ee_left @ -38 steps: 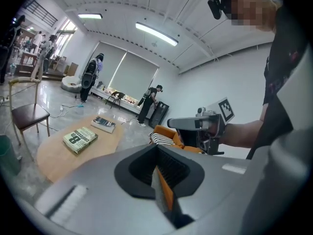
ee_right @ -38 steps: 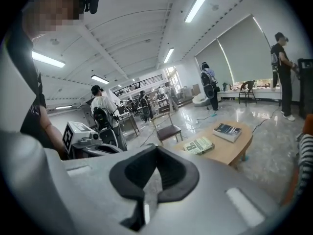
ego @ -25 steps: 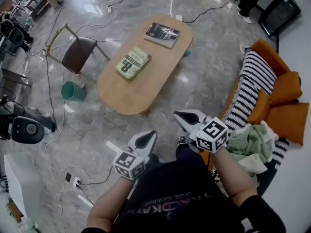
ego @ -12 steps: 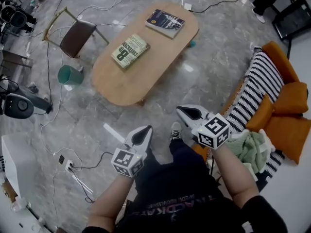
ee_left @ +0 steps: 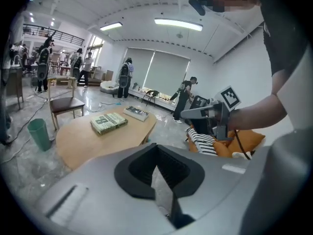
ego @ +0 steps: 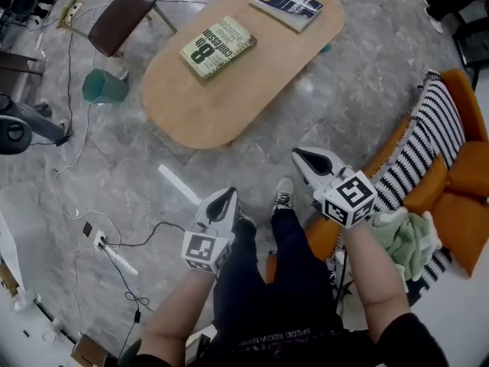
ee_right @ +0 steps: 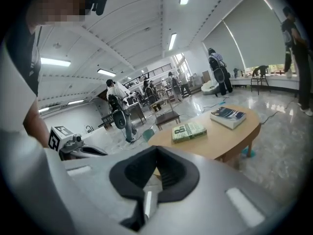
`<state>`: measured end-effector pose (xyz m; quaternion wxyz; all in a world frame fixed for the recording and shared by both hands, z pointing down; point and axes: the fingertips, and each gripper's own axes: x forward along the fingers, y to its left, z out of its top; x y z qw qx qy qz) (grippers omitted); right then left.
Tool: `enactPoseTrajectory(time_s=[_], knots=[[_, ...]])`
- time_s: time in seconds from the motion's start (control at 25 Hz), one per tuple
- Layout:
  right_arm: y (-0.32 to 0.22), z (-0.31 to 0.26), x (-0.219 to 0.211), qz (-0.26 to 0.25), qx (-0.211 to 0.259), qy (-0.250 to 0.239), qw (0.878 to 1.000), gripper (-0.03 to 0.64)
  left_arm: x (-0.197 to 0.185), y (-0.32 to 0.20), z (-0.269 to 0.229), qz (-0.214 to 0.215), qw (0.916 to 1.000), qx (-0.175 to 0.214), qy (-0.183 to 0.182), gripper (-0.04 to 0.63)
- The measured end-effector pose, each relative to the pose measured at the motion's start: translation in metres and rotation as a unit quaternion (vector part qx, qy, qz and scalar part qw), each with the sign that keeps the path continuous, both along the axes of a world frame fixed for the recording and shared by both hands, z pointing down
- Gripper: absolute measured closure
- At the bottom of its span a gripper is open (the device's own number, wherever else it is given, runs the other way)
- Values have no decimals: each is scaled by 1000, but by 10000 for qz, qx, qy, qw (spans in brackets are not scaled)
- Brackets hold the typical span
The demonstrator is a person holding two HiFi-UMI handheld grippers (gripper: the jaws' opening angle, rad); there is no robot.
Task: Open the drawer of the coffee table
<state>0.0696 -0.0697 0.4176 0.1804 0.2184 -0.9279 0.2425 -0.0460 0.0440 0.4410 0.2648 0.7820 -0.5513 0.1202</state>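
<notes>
The oval wooden coffee table stands on the marble floor ahead of me, also seen in the left gripper view and the right gripper view. No drawer shows in any view. My left gripper is shut and empty, low by my knees, short of the table's near end. My right gripper is shut and empty too, to the table's right. Each gripper shows in the other's view: the right gripper and the left gripper.
Two books lie on the table: a green one and a dark one. A chair and a teal bin stand to the left. A striped sofa with orange cushions is at the right. Cables cross the floor. People stand far off.
Both grippers have sunk lower, and the head view has moved closer to the table's near end. Both stay shut.
</notes>
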Motion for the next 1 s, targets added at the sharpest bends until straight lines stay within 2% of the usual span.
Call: enactPoseTrajectory(time_s=[0.12, 0.24, 0.44, 0.68, 0.96, 1.0], knots=[[-8, 39, -19, -210, 264, 174, 9993, 617, -22, -4, 50, -325, 9994, -76, -22, 597], [-19, 75, -33, -290, 397, 132, 9987, 617, -34, -10, 102, -494, 9985, -251, -37, 597], [-35, 147, -45, -278, 471, 116, 9984, 615, -53, -14, 180, -623, 9975, -246, -233, 597], [-43, 239, -54, -368, 458, 255, 9979, 615, -80, -16, 273, -1127, 9924, -452, -202, 586], [-52, 309, -69, -338, 300, 321, 9985, 614, -107, -33, 337, -1312, 9899, -453, -302, 544], [-53, 315, -69, -354, 271, 315, 9985, 597, -109, -37, 343, -1304, 9900, -430, -322, 535]])
